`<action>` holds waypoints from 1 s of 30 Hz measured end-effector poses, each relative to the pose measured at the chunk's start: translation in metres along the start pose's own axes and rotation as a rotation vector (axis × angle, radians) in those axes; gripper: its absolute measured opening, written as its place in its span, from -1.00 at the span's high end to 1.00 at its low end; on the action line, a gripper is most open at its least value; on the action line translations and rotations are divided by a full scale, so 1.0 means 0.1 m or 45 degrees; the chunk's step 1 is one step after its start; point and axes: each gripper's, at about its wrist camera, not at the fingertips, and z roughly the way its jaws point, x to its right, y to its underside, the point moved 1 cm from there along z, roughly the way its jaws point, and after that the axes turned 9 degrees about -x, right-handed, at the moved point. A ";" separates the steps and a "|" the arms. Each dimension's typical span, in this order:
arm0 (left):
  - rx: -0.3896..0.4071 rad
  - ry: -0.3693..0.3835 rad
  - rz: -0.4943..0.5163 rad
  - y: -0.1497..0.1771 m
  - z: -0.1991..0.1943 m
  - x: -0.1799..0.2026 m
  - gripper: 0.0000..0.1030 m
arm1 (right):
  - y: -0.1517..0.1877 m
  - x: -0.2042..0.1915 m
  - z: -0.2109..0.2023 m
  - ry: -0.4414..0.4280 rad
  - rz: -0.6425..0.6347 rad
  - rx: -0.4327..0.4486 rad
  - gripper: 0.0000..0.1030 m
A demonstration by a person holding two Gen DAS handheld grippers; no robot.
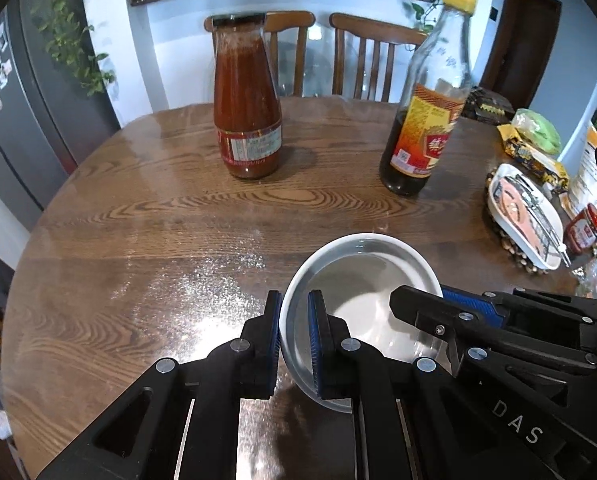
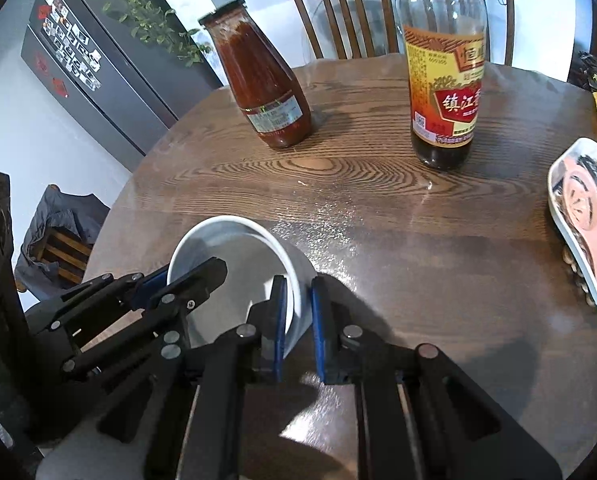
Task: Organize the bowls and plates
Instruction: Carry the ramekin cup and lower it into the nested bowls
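A white bowl [image 1: 362,280] is held over the near part of the round wooden table [image 1: 158,208]. My left gripper [image 1: 294,320] is shut on the bowl's left rim, one pad outside, one inside. My right gripper [image 1: 442,304] reaches in from the right and grips the opposite rim. In the right wrist view the same bowl [image 2: 238,252] is tilted, my right gripper [image 2: 298,304] is shut on its right wall, and my left gripper [image 2: 186,280] clamps its left rim.
A red sauce jar [image 1: 246,120] and a dark vinegar bottle [image 1: 422,120] stand further back on the table. An oval white dish [image 1: 526,216] lies on a mat at the right, with snack packets [image 1: 530,148] behind it. Two wooden chairs [image 1: 362,56] stand beyond.
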 end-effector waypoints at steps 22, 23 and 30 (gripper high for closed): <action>0.146 0.125 0.191 0.85 -1.01 0.16 0.76 | 1.18 -0.51 -0.92 0.099 0.138 0.175 0.74; 0.149 0.134 0.197 0.89 -1.03 0.15 0.77 | 1.23 -0.54 -0.92 0.106 0.142 0.174 0.74; 0.135 0.157 0.239 1.18 -1.05 0.16 0.77 | 1.59 -0.61 -0.89 0.107 0.214 0.162 0.74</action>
